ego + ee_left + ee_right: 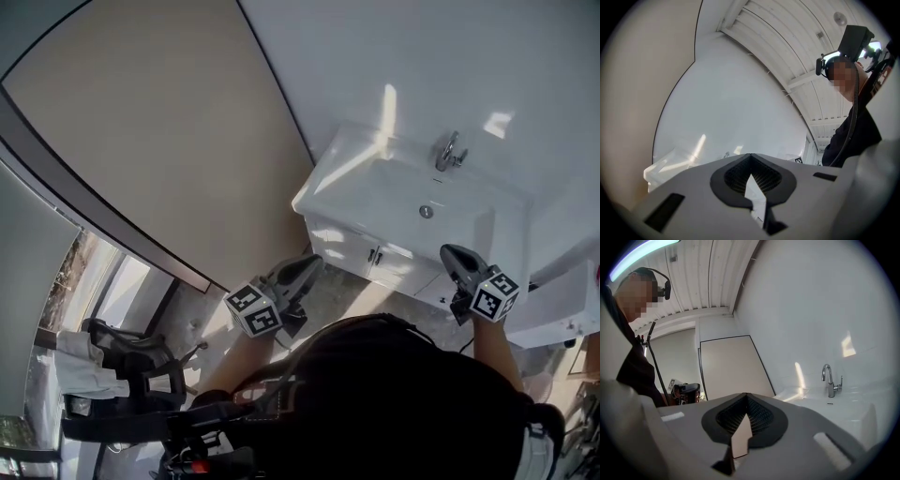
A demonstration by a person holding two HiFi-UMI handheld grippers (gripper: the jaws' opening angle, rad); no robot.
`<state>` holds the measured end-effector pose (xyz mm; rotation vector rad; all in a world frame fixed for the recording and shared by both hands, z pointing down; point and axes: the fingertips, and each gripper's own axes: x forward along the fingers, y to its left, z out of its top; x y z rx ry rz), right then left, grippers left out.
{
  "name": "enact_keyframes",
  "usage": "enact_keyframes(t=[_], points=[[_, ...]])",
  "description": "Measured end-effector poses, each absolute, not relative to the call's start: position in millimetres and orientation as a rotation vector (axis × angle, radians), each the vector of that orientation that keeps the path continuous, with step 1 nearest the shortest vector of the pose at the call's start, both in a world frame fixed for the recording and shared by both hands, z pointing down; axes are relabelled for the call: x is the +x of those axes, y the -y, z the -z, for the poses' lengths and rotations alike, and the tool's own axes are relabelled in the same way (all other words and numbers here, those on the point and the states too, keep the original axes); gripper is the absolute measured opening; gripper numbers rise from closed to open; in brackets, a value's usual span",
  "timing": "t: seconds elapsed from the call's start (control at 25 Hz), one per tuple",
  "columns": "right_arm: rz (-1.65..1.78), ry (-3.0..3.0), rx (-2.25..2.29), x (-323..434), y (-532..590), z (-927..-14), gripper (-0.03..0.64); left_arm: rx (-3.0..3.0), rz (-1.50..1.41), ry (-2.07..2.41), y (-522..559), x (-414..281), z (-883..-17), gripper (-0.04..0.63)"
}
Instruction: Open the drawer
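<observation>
Dark top (394, 403), grey left gripper (309, 265) and right gripper (450, 253), each bearing a black-and-white marker cube (253, 310)

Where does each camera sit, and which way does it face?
Head view: on the person's head, looking steeply down at the sink and cabinet; the left gripper, right gripper and dark torso show.
Left gripper view: on the left gripper, facing the wall and sink; its shut jaws and the person show.
Right gripper view: on the right gripper, facing the faucet; its shut jaws and the person show.
Shared: all see the sink.
</observation>
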<state>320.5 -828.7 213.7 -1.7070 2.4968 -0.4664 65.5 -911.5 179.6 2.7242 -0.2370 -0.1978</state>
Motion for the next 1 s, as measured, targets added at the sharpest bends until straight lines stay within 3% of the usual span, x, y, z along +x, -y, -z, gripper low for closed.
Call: enact_keyframes(t=[0.68,1.0], points=[[0.507,-2.117,-2.098,438,900,-242,0.002,2.686,0.112,-0.208,1065,212,-195,0.0],[0.515,-1.861,-2.248,425,976,-235,0.002,2.673,0.044,-0.522,1177,244,-183,0.0]])
